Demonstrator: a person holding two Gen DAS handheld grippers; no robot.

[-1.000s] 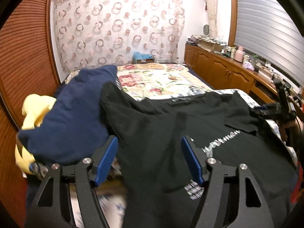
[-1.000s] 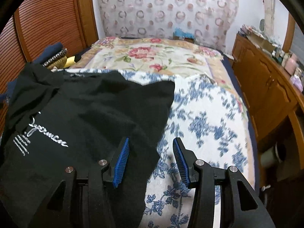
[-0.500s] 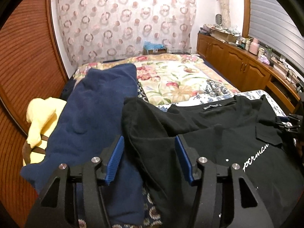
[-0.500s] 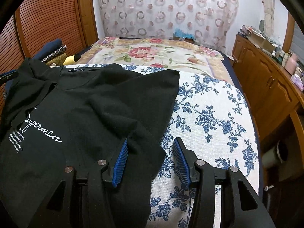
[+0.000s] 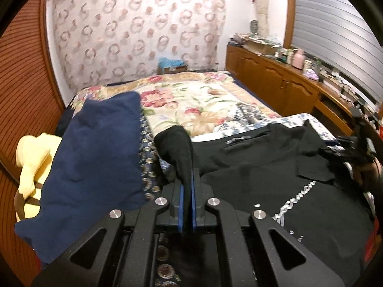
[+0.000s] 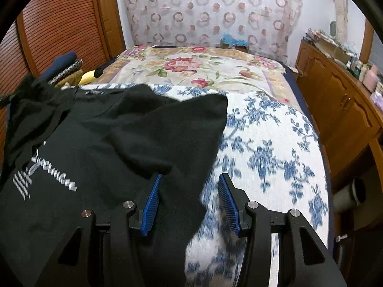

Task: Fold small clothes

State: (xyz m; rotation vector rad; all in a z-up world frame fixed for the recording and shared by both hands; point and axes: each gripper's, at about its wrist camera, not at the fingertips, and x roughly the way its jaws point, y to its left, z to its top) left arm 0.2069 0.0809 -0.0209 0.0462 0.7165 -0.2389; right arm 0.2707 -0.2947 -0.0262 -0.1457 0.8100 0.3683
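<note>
The left gripper (image 5: 187,211) has clamped the black T-shirt (image 5: 275,181) sleeve; the right gripper (image 6: 191,205) straddles the opposite edge, jaws apart, and should pinch likewise.

Bedroom w/ ring-print curtain (image 5: 143,38), wood cabinets (image 5: 275,83), slatted wardrobe door (image 6: 62,24).

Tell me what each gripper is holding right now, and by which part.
The left gripper is shut on the black T-shirt, pinching a raised fold at its left sleeve edge. The right gripper is open over the shirt's edge, holding nothing.
</note>
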